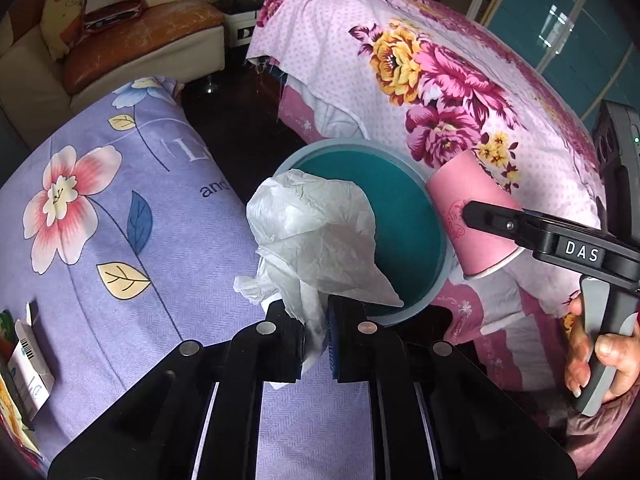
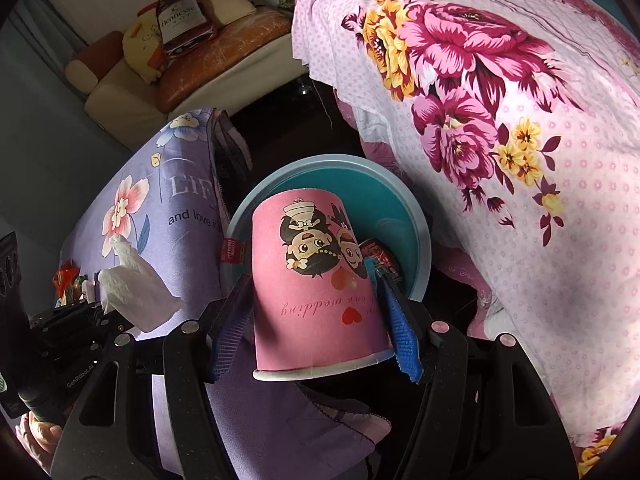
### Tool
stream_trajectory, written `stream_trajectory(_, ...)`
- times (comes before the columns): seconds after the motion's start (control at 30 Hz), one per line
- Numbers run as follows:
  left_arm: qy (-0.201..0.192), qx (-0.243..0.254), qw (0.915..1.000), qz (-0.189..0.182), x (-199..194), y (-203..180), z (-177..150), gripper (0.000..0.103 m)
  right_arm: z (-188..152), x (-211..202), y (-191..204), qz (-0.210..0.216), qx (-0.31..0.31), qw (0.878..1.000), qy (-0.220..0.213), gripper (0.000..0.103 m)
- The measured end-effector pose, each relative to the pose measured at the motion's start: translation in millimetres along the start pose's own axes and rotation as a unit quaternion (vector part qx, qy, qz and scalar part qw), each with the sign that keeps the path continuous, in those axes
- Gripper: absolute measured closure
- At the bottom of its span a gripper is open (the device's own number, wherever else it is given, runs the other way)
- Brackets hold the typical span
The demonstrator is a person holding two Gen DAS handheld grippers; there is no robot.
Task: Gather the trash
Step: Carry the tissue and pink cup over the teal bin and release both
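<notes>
Overhead, two grippers: left fingers (image 1: 316, 338) pinching one tissue (image 1: 316, 236), right fingers (image 2: 316, 328) around one cup (image 2: 316, 280).

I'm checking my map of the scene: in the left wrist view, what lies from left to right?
Small white box → purple floral cushion → crumpled tissue → teal bin → pink paper cup → hand.

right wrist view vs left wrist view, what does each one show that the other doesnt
Only the right wrist view shows the cartoon wedding print on the pink paper cup and a red wrapper inside the round teal plastic bin. Only the left wrist view shows the small white carton on the purple floral bedding. Both show the cup, the bin and the crumpled white tissue.
</notes>
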State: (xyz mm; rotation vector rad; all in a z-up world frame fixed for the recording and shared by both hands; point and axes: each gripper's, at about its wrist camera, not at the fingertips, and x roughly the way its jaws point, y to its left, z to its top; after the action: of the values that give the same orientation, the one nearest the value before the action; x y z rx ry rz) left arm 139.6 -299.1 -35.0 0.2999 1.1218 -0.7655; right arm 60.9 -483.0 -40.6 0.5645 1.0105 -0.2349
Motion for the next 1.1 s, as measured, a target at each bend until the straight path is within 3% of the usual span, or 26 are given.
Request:
stream_trajectory(0.37,0.026,0.019,0.9995,-0.005,37,-20,15,0.091,8,18,-20,-0.015,0.010,1.000,0.015,0.042)
stream_trajectory(0.4,0.026,0.020,0.9994,-0.002,39,-21,15,0.088,9,20,-20,-0.016,0.010,1.000,0.016,0.042)
stream_trajectory(0.43,0.027,0.021,0.9994,0.001,41,-22,16,0.083,9,21,-20,-0.017,0.010,1.000,0.016,0.042)
stream_trajectory(0.47,0.027,0.021,0.9994,0.002,42,-22,17,0.069,10,22,-20,-0.017,0.010,1.000,0.017,0.042)
stream_trajectory(0.5,0.025,0.019,0.9995,0.005,43,-22,17,0.046,11,24,-20,-0.017,0.011,1.000,0.018,0.042)
stream_trajectory(0.57,0.013,0.014,0.9997,0.015,41,-19,17,0.023,12,26,-19,-0.018,0.011,1.000,0.020,0.042)
stream_trajectory(0.6,0.008,0.013,0.9997,0.019,39,-18,18,0.018,12,27,-18,-0.019,0.010,1.000,0.021,0.042)
stream_trajectory(0.7,0.010,0.002,0.9998,0.018,38,-10,18,0.013,12,31,-15,-0.021,0.007,0.999,0.025,0.042)
stream_trajectory(1.1,0.012,-0.036,0.9989,0.025,32,27,4,0.012,13,46,-1,-0.038,0.001,0.998,0.046,0.039)
